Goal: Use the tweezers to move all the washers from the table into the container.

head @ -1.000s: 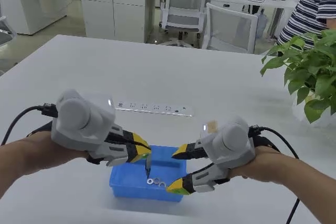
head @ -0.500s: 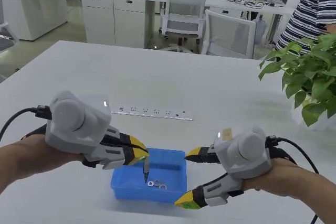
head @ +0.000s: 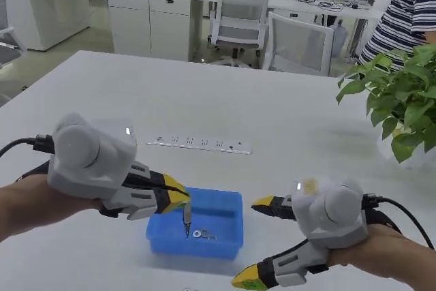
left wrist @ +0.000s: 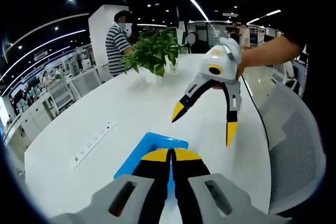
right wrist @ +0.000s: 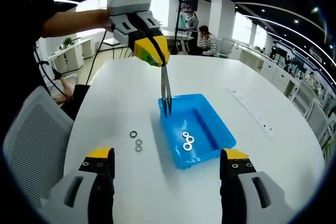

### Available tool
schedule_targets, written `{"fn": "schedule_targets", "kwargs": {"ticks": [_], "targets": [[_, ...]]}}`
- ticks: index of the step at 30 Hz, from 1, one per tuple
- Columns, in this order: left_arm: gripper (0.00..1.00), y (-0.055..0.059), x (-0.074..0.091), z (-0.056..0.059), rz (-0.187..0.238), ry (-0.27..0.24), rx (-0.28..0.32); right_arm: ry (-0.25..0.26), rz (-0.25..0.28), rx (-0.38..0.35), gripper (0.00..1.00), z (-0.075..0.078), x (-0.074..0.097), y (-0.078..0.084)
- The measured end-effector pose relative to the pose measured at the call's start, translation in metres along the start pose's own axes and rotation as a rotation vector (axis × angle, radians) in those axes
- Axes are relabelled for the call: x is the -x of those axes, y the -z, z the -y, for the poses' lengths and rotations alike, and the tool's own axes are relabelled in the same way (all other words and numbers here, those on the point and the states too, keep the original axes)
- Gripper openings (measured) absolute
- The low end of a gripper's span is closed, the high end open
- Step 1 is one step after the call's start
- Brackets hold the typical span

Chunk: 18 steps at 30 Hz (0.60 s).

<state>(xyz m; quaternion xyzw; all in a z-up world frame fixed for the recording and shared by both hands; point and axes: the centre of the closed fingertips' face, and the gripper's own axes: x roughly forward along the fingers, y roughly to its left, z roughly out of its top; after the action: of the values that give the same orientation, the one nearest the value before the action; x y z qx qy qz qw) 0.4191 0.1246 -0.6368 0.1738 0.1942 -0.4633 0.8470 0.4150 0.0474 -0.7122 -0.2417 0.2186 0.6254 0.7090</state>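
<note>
Step in hand, by my read: drop-off over the container [right wrist: 202, 119], roughly halfway through the job. Three washers [right wrist: 186, 139] lay inside on its floor, bunched together. Three loose washers [right wrist: 136, 141] lay on the bench [head: 272, 120], just beside the container on the side facing the near edge.

Left hand-held gripper [head: 176, 197] was clamped tight on the top of the tweezers [head: 187, 217], jaws together w/ no gap. The tweezers hung approx. upright, tips down inside the container, apart from the washers there. Couldn't tell if the tips had anything in them; too small.

Right hand-held gripper [head: 248, 243] was spread wide w/ nothing in it, off the container's right side, nearer the near edge.

Next move, as I judge it: bring the tweezers out over the container wall to the loose washers, lower the tips and nip one by its rim. Flat, thin parts, so prob. a shallow angle and a light squeeze, or it skids.

Pose: both hands low over the bench. Left forearm came in from the left, jaws aimed right and a bit down. Right wrist was rolled so one jaw sat farther, the other nearer the person.
</note>
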Motion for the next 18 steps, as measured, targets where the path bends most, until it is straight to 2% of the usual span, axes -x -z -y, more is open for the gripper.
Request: {"fn": "schedule_targets", "kwargs": {"ticks": [11, 18], "targets": [[0.04, -0.001, 0.005, 0.011, 0.011, 0.008, 0.012, 0.027, 0.041, -0.059, 0.95, -0.017, 0.01, 0.016], [0.05, -0.001, 0.005, 0.019, 0.017, 0.019, 0.013, 0.052, 0.09, -0.076, 1.0, -0.022, 0.013, 0.016]]}}
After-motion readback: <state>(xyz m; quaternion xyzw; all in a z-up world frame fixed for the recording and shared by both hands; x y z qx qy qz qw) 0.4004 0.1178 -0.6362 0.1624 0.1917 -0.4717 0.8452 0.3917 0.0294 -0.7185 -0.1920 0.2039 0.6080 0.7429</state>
